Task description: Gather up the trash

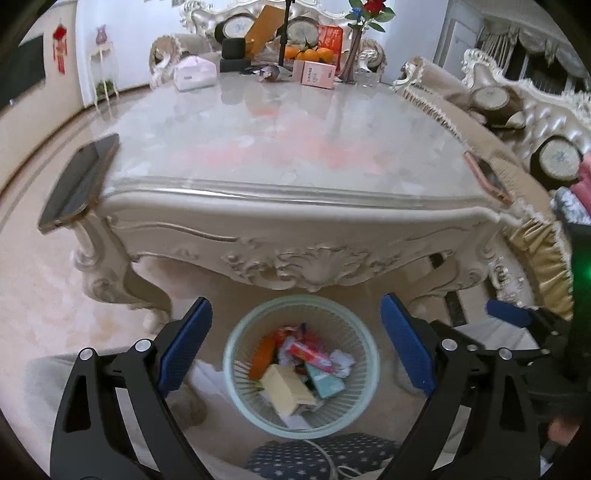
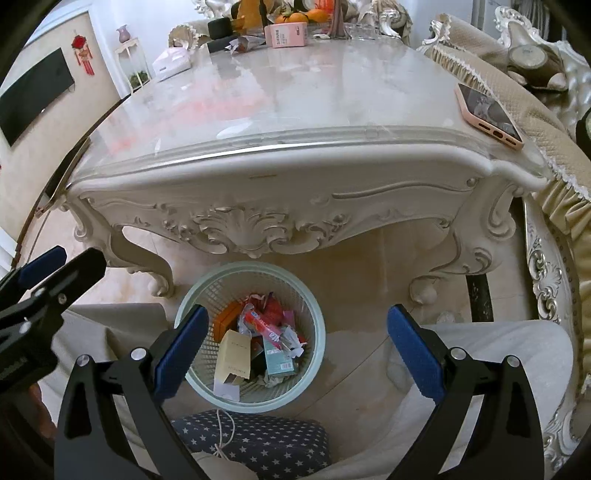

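Both wrist views, looking down past the near end of the carved table (image 1: 295, 206). We see the pale green mesh wastebasket (image 1: 236, 373) on the floor just below the table's near edge, between the seated person's knees. It holds the trash gathered so far: a cream carton (image 1: 286, 391), a teal box (image 1: 325, 382), a red-and-white wrapper (image 1: 308, 352), an orange box (image 1: 264, 354) and crumpled paper (image 1: 341, 360). We judge all of this light; the cartons are stiff enough for a pinch across their flat faces, while the film wrapper is slick and limp and is better taken at a crumpled fold.

At the far end of the tabletop lies a crumpled wrapper (image 2: 245, 44), just beside the pink box (image 2: 290, 34); we take it for the remaining trash, light and soft, best gripped across its bunched middle. Whether the pink box is waste we cannot tell. Two phones sit on the near corners, a dark phone (image 1: 79, 182) at the left and a pink phone (image 2: 487, 114) at the right; these are not trash and overhang the edge.

The left gripper (image 1: 295, 347) hangs directly above the basket, its blue pads spread wide and holding nothing. The right gripper (image 2: 295, 350) is posed alike, just right of the basket's centre, fingers apart and empty. Both point forward and downward, side by side.
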Motion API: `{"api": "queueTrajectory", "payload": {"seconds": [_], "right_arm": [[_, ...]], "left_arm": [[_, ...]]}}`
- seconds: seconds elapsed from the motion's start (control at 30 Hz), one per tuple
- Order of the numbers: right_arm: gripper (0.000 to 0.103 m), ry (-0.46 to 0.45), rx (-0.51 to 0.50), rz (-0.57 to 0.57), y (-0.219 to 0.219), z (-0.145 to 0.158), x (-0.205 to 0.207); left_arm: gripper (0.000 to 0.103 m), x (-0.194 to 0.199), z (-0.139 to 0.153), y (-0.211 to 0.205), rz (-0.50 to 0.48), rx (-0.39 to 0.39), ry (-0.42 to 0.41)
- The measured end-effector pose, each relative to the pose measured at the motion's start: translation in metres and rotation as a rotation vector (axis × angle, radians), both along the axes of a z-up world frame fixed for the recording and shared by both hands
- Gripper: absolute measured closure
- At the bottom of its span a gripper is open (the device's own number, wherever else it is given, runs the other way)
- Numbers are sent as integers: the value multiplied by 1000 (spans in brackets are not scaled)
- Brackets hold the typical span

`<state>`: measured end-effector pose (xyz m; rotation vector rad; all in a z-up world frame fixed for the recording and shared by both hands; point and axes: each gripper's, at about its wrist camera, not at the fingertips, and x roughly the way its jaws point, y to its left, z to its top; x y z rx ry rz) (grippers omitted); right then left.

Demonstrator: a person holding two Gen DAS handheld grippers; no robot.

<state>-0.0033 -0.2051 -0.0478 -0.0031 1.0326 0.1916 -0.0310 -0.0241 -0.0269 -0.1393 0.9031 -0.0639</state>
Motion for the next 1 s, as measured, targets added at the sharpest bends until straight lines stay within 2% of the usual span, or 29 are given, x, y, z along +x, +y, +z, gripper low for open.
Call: {"api": "queueTrajectory", "payload": {"seconds": [0.43,0.57,0.67,0.8,0.87,0.97,1.0], "right_arm": [[10,2,-23,4,3,-5,2],[10,-6,-32,7,4,-4,0],[10,-13,-43,11,6,-4,-2],[10,-8,-51,19,6,-6,-1],[10,-2,-48,17,5,-8,1],[10,11,-44,6,6,-12,6],[10,18,-41,4,6,-14,8]], "left_arm": [[13,1,0,5,9,-55,4],[13,-3,5,5,28,7,-12],[8,-6,8,5,53,66,-35],[8,0,4,2,39,93,0],[8,5,-1,2,35,72,35],[8,10,-5,7,20,-2,52],[8,11,-8,6,23,1,56]]}}
